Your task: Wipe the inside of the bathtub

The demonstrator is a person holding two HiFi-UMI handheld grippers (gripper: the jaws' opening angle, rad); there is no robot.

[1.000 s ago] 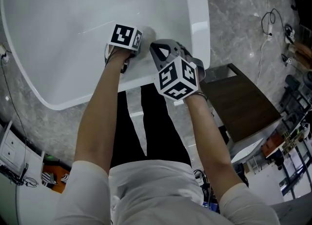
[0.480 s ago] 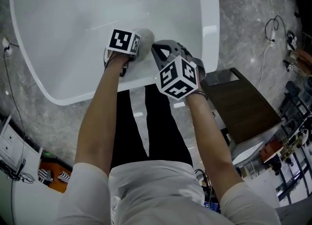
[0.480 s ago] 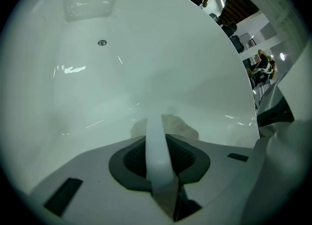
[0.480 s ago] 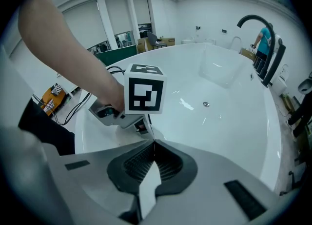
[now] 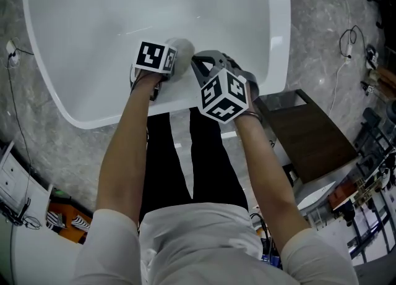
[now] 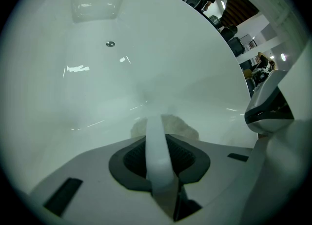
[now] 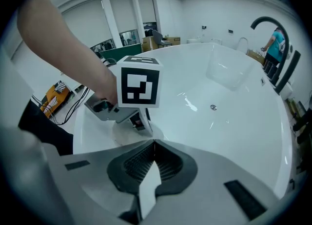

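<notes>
Grey marble floor [image 5: 322, 12] all round, a dark wooden cabinet [image 5: 309, 138] at right, a cable [image 5: 344, 42] beyond it, an orange item [image 5: 73, 231] lower left.

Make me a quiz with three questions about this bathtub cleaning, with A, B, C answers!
1. Where is the cloth?
A. on the floor
B. inside the bathtub, near its rim
C. on a shelf

2. What colour is the bathtub?
A. white
B. blue
C. black

3. How are the right gripper jaws?
A. wide open
B. shut on a sponge
C. shut with nothing between them

Answers:
1 B: the left gripper holds the cloth against the tub's inner wall.
2 A: the whole tub shows glossy white in every view.
3 C: the right gripper view shows its dark pads meeting, with nothing caught in them.
</notes>
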